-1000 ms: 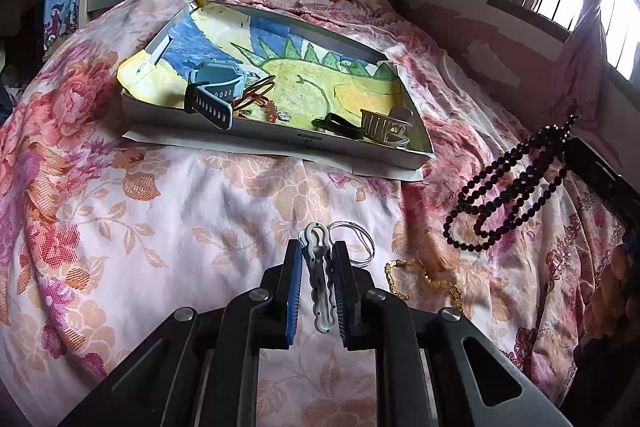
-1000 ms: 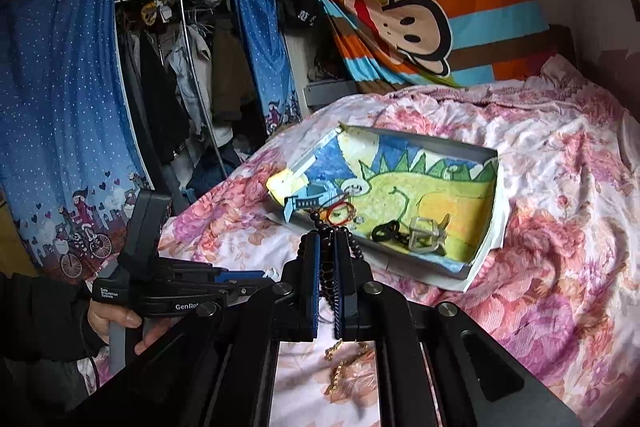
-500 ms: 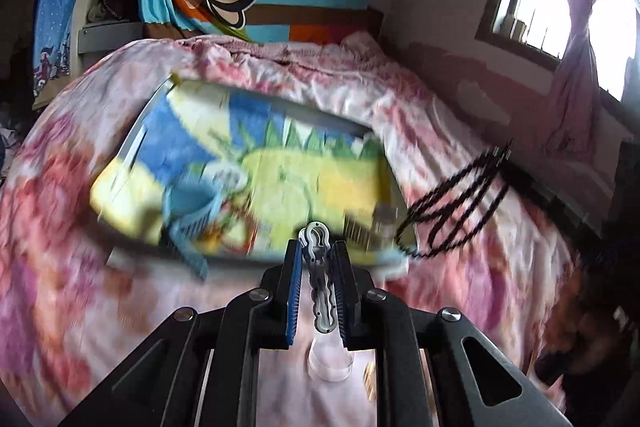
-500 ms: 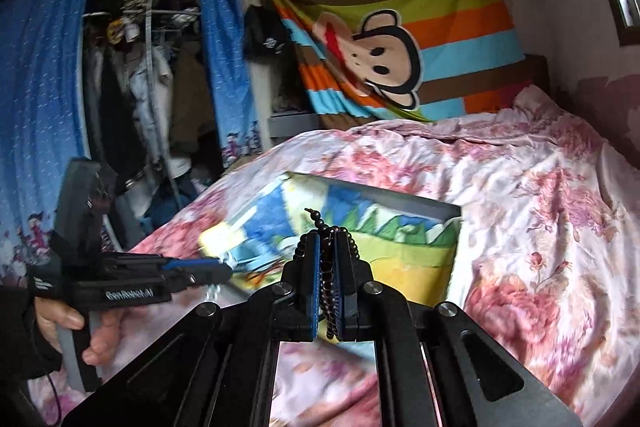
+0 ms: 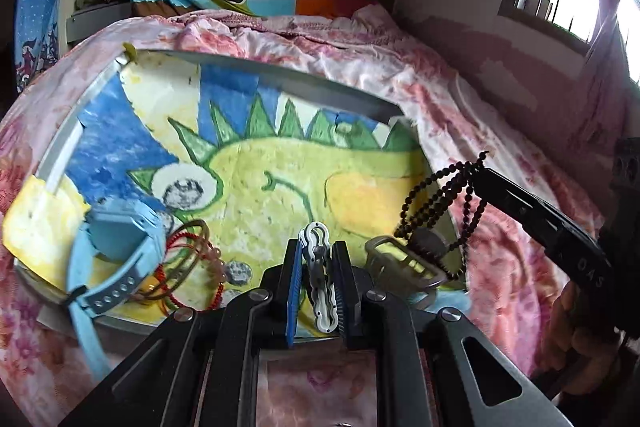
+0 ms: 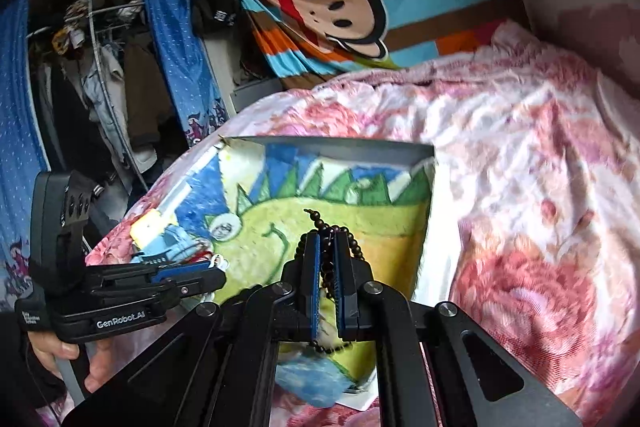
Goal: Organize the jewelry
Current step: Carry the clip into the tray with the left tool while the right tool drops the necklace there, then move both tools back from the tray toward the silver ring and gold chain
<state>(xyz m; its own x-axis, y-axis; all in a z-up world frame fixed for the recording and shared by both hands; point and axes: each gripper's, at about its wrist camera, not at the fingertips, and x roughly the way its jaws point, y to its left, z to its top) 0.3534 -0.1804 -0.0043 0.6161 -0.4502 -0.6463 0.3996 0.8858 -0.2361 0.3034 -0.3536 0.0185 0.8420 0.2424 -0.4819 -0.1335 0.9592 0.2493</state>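
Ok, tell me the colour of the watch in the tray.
Light blue watch; clearest in the left wrist view.

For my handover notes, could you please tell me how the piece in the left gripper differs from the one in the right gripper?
The left gripper clamps a short, stiff white hair clip; the right gripper clamps a long dark bead necklace. The clip stands upright between the pads, while the necklace hangs in limp loops. Both are held above the dinosaur-print tray.

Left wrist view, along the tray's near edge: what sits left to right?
Blue watch → red and brown cord bracelets → white clip held in the left gripper → metal buckle piece → black bead necklace hanging from the right gripper.
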